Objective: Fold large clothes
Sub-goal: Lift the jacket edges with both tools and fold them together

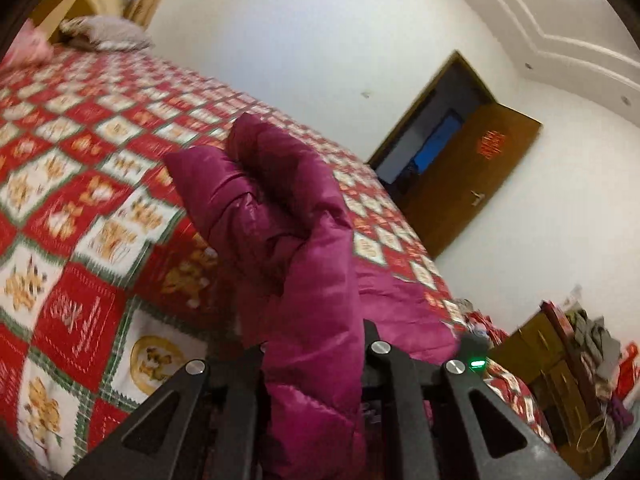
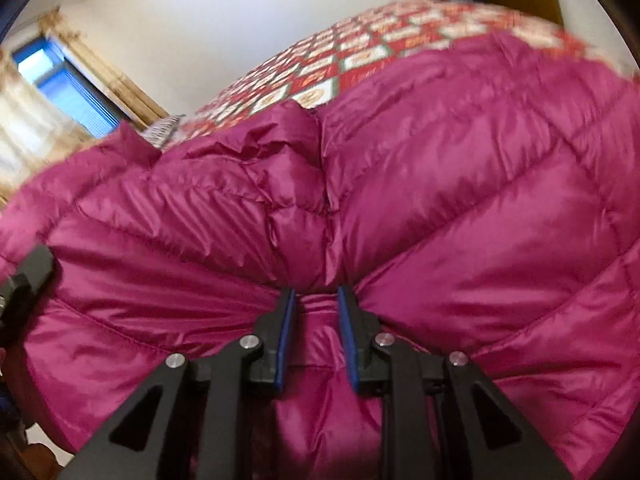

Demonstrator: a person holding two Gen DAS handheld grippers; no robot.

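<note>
Jaws of both the left gripper [image 1: 314,344] and right gripper [image 2: 316,308] clamp the magenta jacket [image 2: 440,184] bunched between them, above the bed [image 1: 80,200].

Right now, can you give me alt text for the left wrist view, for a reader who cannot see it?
The left tool is shut on a bunched fold of a magenta puffer jacket, which rises in front of the lens. Behind lies a bed under a red, white and green patchwork quilt, with a white wall and an open wooden door beyond.
</note>
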